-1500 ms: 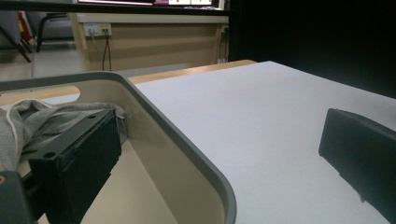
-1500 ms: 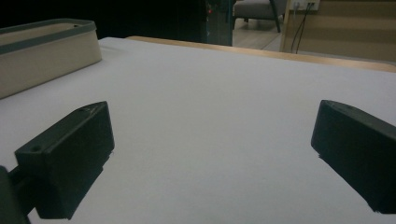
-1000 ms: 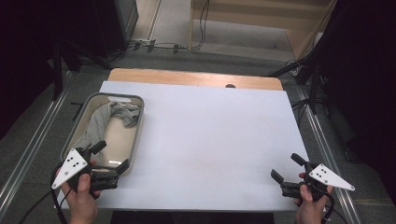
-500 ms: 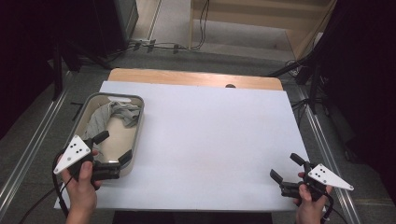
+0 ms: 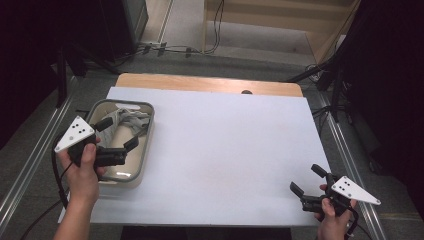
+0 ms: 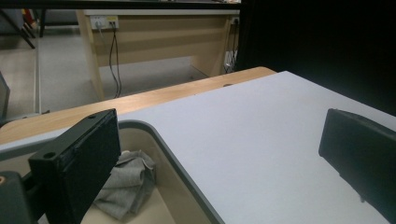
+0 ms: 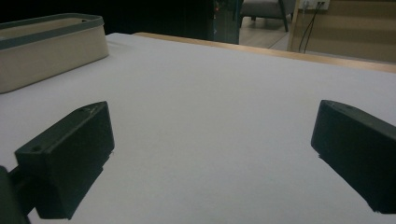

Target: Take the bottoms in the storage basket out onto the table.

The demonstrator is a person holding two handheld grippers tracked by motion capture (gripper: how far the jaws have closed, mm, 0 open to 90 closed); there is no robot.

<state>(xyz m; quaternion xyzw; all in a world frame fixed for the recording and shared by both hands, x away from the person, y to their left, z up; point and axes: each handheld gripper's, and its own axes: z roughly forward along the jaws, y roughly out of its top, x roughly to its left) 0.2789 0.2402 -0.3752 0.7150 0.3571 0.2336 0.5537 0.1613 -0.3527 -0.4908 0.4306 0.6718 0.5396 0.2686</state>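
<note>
Cloth point(image 5: 126, 119) lay crumpled in the far end of the tub point(image 5: 145, 150), and my left claw point(image 5: 118, 134) hung over that tub, its jaws spread above the rim with the cloth just beyond and below them. From the left claw view I saw the cloth point(image 6: 125, 185) low between the jaws, nearer the left jaw, down inside the tub point(image 6: 187, 175) and apart from both jaws. One jaw stood over the tub's inside, the other out over the white counter point(image 5: 225, 150) past the rim.

I counted one cloth, one tub, two claws, one in each hand. The cloth was grey; the tub was beige with a grey rim and sat at the counter's left side.

My left claw was wide open, holding nothing and touching nothing that I could see. My right claw point(image 5: 307, 180) was at the near right corner of the counter, well apart from the tub, and it too stood wide open with nothing between its jaws. From the right claw view, bare counter point(image 7: 224, 107) lay between the jaws, with the tub point(image 7: 51, 46) far off at the upper left.
</note>
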